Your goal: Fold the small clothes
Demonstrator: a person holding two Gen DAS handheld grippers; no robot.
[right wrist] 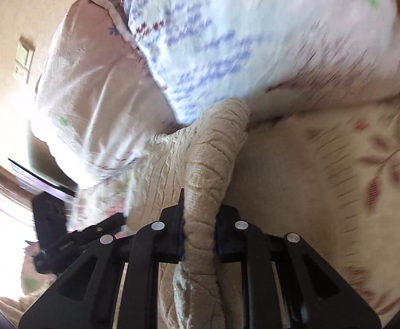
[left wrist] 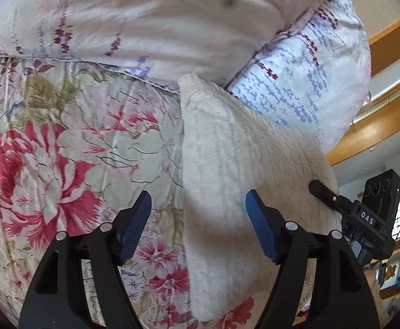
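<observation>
A cream, ribbed small garment [left wrist: 227, 148] lies lengthwise on the flowered bedspread [left wrist: 49, 164]. My left gripper [left wrist: 198, 200] hovers over its near left edge. The blue pads [left wrist: 134, 224] stand wide apart and touch no cloth, so it is open. In the right wrist view my right gripper [right wrist: 200, 213] is shut on a bunched fold of the same garment [right wrist: 213, 159], which rises from the bed between the black fingers. The left wrist view also shows the right gripper [left wrist: 323, 192] at the garment's right edge.
Two pillows with a lavender sprig print [left wrist: 296, 82] [left wrist: 145, 19] are piled behind the garment, touching its far end. A wooden bed frame [left wrist: 378, 126] runs along the right. Flowered bedspread lies open to the left of the garment.
</observation>
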